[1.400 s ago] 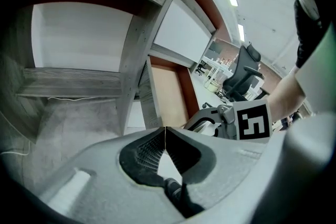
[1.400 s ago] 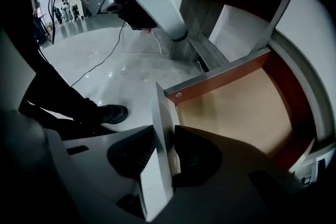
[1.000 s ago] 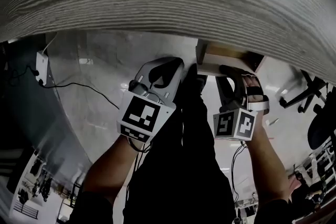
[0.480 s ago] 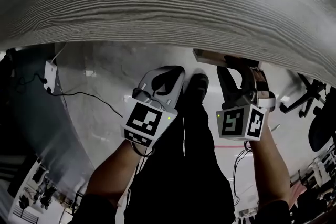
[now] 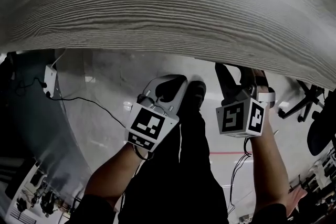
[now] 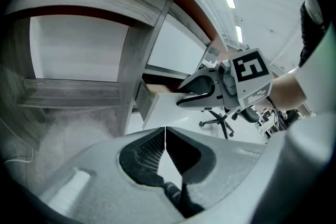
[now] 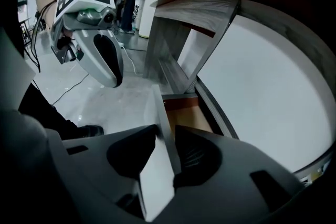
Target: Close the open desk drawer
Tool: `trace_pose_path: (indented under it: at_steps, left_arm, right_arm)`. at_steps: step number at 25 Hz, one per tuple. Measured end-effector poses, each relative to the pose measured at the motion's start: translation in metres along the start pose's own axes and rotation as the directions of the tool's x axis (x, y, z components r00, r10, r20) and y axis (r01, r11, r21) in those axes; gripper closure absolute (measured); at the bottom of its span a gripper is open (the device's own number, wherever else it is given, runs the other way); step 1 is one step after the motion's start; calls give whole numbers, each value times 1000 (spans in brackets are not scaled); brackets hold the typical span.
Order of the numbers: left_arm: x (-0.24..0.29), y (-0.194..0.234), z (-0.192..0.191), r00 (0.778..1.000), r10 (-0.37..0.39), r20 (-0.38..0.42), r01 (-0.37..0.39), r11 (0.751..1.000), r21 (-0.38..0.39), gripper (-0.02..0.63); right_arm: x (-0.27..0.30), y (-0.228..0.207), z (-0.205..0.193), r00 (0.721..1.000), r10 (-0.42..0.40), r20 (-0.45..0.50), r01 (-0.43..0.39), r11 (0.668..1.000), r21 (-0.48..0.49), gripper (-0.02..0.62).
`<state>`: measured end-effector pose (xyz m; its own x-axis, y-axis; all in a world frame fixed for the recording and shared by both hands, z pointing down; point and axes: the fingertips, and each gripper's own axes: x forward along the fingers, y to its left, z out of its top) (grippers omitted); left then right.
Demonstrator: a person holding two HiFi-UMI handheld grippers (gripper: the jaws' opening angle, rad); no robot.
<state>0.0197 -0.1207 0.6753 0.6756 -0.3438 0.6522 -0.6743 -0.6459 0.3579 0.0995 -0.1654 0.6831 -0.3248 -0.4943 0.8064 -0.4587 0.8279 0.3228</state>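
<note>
The grey wood-grain desk top (image 5: 168, 2) fills the top of the head view and hides the drawer there. In the left gripper view the drawer's white front (image 6: 157, 110) still sticks out a little from under the desk. My right gripper (image 5: 239, 73) (image 6: 181, 97) reaches to it. In the right gripper view the drawer front (image 7: 159, 107) stands edge-on between the jaws of my right gripper (image 7: 165, 136), which have just been opening. Beyond it shows the brown drawer inside (image 7: 185, 119). My left gripper (image 5: 173, 80) (image 6: 165, 131) hangs shut and empty, to the left of the drawer.
The person's dark trouser legs and a shoe (image 5: 197, 89) are below the grippers. A power strip with a cable (image 5: 48, 78) lies on the floor at the left. An office chair (image 5: 304, 97) (image 6: 220, 120) stands at the right. The desk's grey leg frame (image 6: 134, 71) is left of the drawer.
The drawer, seen sticking out below the desk edge earlier, has slid back out of the head view. My right gripper moved up and toward the desk with it. The left gripper barely moved.
</note>
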Motion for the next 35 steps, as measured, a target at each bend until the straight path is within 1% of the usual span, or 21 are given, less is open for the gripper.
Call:
trace_pose_path:
  at_steps: [2, 3, 5, 6, 7, 8, 9, 10, 11, 12, 13, 15, 16, 17, 18, 22, 25, 27, 31, 33, 35]
  left_arm:
    - [6, -4, 6, 1000, -1, 11, 1, 1000, -4, 595]
    - [9, -6, 10, 1000, -1, 16, 2, 1000, -6, 595]
    - [15, -11, 15, 1000, -7, 22, 7, 1000, -4, 595]
    - [18, -12, 17, 1000, -9, 22, 9, 1000, -1, 595]
    - [20, -12, 18, 1000, -11, 20, 11, 1000, 3, 595]
    - [22, -12, 18, 1000, -12, 17, 11, 1000, 7, 597]
    - [23, -11, 18, 1000, -11, 13, 11, 1000, 10, 597]
    - [24, -10, 17, 1000, -10, 9, 10, 1000, 11, 597]
    - [25, -10, 17, 1000, -8, 4, 8, 1000, 11, 597]
    - [25, -9, 16, 1000, -7, 0, 7, 1000, 10, 595]
    - [26, -9, 15, 1000, -5, -5, 5, 1000, 10, 597]
    - [27, -7, 14, 1000, -5, -11, 5, 1000, 12, 597]
    - [28, -7, 14, 1000, -5, -12, 5, 1000, 13, 597]
    - [29, -7, 13, 1000, -5, -12, 5, 1000, 10, 595]
    - [30, -8, 12, 1000, -6, -12, 6, 1000, 5, 597]
    - [31, -6, 9, 1000, -13, -17, 13, 1000, -8, 595]
    - [33, -3, 13, 1000, -21, -22, 21, 1000, 1, 597]
    - [36, -1, 15, 1000, -22, -22, 22, 1000, 0, 597]
    - [35, 10, 16, 1000, -15, -19, 14, 1000, -14, 597]
    - [36, 12, 18, 1000, -15, -18, 15, 1000, -13, 595]
    - [37, 13, 20, 1000, -17, -15, 17, 1000, -10, 597]
  right_arm:
    - [-5, -2, 4, 999, -23, 36, 22, 1000, 12, 462]
    - [-12, -5, 7, 996, -57, 69, 55, 998, 29, 457]
    - [-33, -12, 12, 976, -155, 155, 144, 986, 80, 457]
    - [-44, -13, 13, 961, -190, 199, 169, 978, 119, 460]
    - [-52, -8, 13, 951, -200, 236, 162, 972, 170, 491]
    - [-55, 0, 10, 948, -184, 261, 121, 963, 239, 554]
    - [-53, 10, 1, 952, -151, 265, 61, 946, 320, 575]
    - [-47, 20, -11, 962, -113, 249, 4, 916, 402, 580]
    - [-39, 28, -24, 972, -82, 220, -33, 880, 473, 581]
    - [-31, 32, -36, 979, -65, 192, -48, 847, 530, 581]
    - [-24, 31, -47, 983, -67, 171, -46, 813, 580, 581]
    - [-13, 21, -60, 983, -109, 147, -18, 743, 669, 581]
    - [-9, 15, -65, 982, -131, 135, -1, 713, 701, 581]
    - [-6, 10, -68, 981, -145, 125, 11, 693, 721, 581]
    - [-4, 7, -69, 982, -150, 119, 15, 682, 731, 583]
    - [5, 3, -64, 979, -156, 128, 6, 659, 752, 583]
    - [13, -12, -62, 976, -170, 133, 11, 655, 755, 583]
    - [19, -25, -65, 976, -180, 124, 27, 661, 750, 583]
    - [31, -52, -60, 968, -222, 117, 68, 683, 727, 583]
    - [35, -64, -61, 965, -238, 112, 84, 684, 725, 583]
    - [40, -70, -62, 966, -234, 108, 84, 682, 726, 583]
